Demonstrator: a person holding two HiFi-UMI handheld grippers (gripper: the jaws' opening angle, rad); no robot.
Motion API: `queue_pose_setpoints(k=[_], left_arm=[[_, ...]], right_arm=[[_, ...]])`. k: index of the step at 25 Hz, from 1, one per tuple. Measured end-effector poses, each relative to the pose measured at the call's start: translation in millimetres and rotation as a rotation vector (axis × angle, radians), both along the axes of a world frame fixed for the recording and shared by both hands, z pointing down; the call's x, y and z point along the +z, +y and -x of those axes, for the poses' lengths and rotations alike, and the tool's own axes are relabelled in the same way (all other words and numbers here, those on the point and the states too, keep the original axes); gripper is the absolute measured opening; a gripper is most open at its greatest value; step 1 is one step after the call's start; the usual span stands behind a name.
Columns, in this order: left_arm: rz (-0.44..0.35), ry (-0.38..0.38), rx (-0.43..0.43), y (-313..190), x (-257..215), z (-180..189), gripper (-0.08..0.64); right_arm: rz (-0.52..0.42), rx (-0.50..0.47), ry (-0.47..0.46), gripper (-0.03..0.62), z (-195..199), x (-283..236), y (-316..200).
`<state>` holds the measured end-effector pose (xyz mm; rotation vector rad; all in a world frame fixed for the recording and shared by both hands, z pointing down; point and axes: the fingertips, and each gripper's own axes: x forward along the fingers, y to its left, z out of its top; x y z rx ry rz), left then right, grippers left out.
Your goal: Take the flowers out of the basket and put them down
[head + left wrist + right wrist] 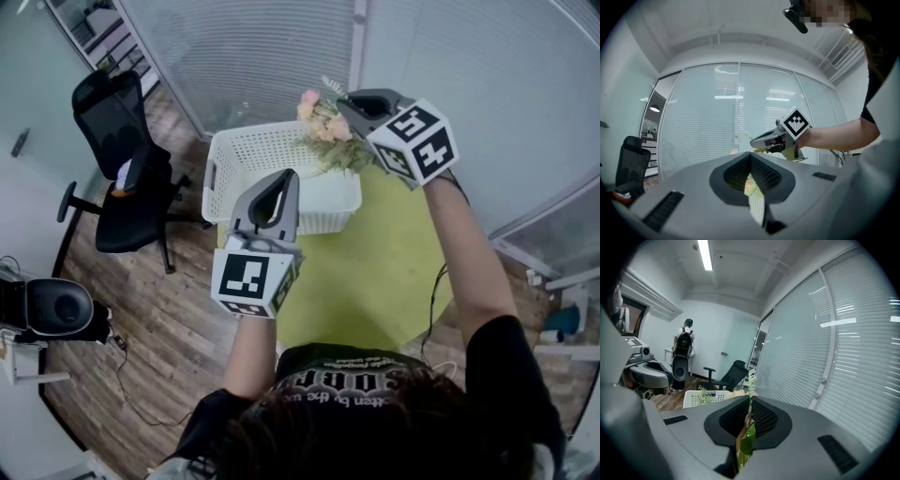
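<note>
Clutching the flowers (322, 120), the right gripper (345, 108) hangs over the basket (262, 131) corner; left gripper (289, 178) clenched.

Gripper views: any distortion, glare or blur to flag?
Left gripper view: heavy fisheye, black vignette, blinds bowed, lamp reflections on them. Right gripper view: same fisheye, ceiling strip light blown out, flowers in the right tool blurred close up. Head view: evenly lit, sharp.

office chair (127, 178) black | table (375, 281) green, round | floor (178, 314) wood
</note>
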<state>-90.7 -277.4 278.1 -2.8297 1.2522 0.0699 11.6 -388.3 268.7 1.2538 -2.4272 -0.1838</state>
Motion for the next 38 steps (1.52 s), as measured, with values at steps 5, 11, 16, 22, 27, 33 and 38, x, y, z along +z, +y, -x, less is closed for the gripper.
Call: queue_pose_setpoints(k=[5, 11, 16, 22, 27, 33, 38], left_arm=[[-0.004, -0.01, 0.039, 11, 1, -40, -0.002], [-0.027, -0.041, 0.071, 32, 1, -79, -0.003], [-0.021, -0.039, 0.071, 43, 8, -102, -0.002], [0.011, -0.029, 0.066, 59, 18, -124, -0.002], [0.017, -0.021, 0.042, 67, 23, -130, -0.002], [0.04, -0.025, 0.016, 79, 34, -131, -0.002], [0.07, -0.033, 0.008, 88, 42, -132, -0.002]], right_arm=[[-0.009, 0.067, -0.02, 0.032, -58, -2, 14], [0.0, 0.128, -0.046, 0.032, -119, 7, 37], [0.024, 0.165, -0.069, 0.032, -159, 29, 53], [0.04, 0.208, -0.08, 0.032, -191, 71, 71], [0.101, 0.208, -0.097, 0.032, -198, 121, 86], [0.144, 0.195, -0.128, 0.032, -201, 172, 104], [0.185, 0.205, -0.136, 0.034, -205, 204, 111]])
